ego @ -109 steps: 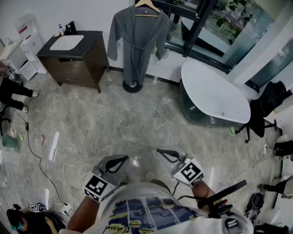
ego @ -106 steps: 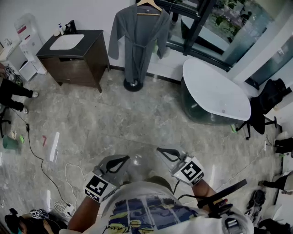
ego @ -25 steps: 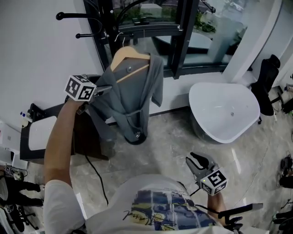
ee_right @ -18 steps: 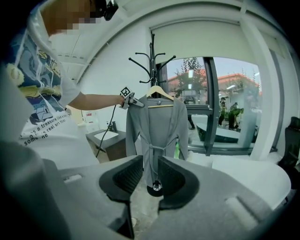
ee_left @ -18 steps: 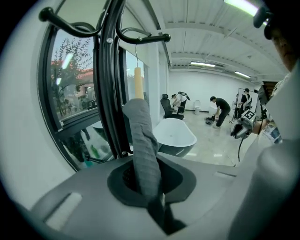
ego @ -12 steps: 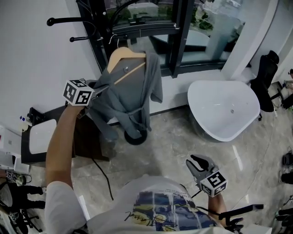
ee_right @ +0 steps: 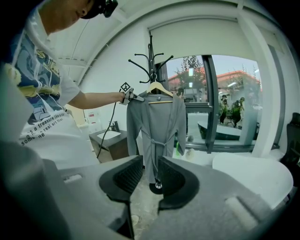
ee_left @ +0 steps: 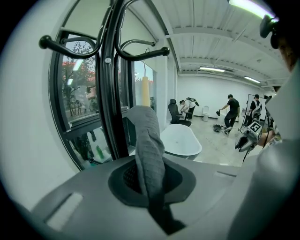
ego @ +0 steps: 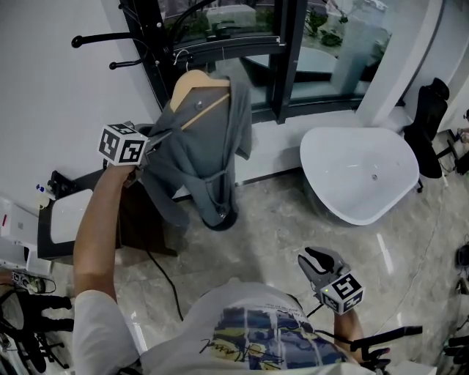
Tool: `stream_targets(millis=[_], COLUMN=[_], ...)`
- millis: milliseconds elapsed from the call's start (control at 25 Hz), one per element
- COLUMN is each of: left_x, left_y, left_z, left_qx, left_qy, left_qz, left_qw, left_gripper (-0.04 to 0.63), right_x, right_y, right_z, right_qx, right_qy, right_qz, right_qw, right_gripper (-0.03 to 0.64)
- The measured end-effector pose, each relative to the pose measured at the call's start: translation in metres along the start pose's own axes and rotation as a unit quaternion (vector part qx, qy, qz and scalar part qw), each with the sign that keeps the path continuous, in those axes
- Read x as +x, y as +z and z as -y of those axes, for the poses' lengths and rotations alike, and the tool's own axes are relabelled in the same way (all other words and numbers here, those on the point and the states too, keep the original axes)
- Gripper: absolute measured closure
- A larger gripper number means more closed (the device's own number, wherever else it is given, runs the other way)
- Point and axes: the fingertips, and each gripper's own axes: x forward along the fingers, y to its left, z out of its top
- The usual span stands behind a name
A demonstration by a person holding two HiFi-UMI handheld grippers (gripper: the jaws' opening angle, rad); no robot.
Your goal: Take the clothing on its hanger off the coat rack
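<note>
Left tongs (ego: pixel 156 139) pressed together, pinching a fold of the grey robe (ego: pixel 209 146) at its shoulder edge, arm raised high. Robe hangs on the wooden hanger (ego: pixel 192 86), hook up at the arms of the black coat rack (ego: pixel 143 33) beside the window. Right tongs (ego: pixel 315 258) spread, nothing between them, low by the person's waist, well apart from the robe.

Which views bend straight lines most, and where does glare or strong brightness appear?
Left gripper view: strong fisheye, coat rack bows, ceiling lamp glares. Right gripper view: same fisheye, bright window beside the grey robe. Head view: milder bending, bathtub nearly washed out.
</note>
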Motion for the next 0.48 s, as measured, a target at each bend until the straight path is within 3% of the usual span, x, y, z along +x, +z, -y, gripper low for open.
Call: stream_targets(millis=[480], left_x=[-0.015], left_y=[0.022], left_z=[0.048], left_qx=[0.0], left_qy=[-0.013], left_qz=[0.024], left_qw=[0.9996], left_gripper=[0.583], right_x=[-0.031], right_y=[-0.019], right_z=[0.01], right_qx=[-0.005], right_qy=[0.014], right_qz=[0.002], right_qw=[1.0], right_gripper=[0.515])
